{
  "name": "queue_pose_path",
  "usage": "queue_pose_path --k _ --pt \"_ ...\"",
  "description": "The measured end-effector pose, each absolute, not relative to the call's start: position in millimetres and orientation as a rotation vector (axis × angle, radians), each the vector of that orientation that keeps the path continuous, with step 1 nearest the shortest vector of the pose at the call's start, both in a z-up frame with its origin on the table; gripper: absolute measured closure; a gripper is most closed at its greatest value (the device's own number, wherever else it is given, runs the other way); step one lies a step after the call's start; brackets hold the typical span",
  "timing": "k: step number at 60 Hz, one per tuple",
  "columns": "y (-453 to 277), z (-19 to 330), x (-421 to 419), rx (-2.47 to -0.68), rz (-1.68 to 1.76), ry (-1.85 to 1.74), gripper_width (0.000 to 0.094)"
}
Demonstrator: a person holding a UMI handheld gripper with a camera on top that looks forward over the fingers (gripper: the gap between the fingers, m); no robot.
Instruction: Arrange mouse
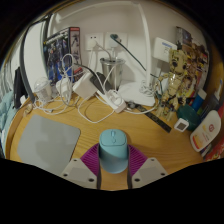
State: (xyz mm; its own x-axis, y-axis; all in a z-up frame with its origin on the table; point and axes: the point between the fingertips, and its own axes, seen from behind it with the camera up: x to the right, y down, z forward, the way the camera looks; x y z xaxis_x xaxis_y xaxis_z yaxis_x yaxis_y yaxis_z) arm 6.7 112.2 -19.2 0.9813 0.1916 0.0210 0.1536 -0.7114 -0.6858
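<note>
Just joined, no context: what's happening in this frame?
A person's handheld gripper is working on a light blue mouse. The mouse sits between the two fingers at their tips, on the wooden desk; whether the pads actually press on it can't be told. A grey mouse pad lies beside it, and the mouse is not on it. Beyond are a white power strip with cables and a figurine.
</note>
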Motion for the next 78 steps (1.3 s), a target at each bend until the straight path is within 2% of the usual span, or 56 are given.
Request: queue_pose_path --k 4,14,18,22,35,43,48,59,69,78 --pt "112 -19 6 -2.377 0.066 -0.253 0.0623" --pt "114 -18 7 -2.390 0.056 -0.230 0.0625" --pt "118 -7 8 -2.379 0.025 -0.200 0.0625" --pt "121 20 6 -2.346 0.012 -0.147 0.0625" --pt "132 140 -38 -2.168 -0.046 -0.036 0.0626" --pt "126 170 -99 -2.130 -0.023 -0.044 0.0626" --pt "119 160 -138 -2.149 -0.014 -0.066 0.0626" --pt "96 88 -202 -2.267 -0.015 -0.070 0.0626" --pt "66 19 -218 -2.389 -0.039 -0.041 0.0628" --pt "47 -15 -216 -2.442 -0.069 -0.047 0.0623"
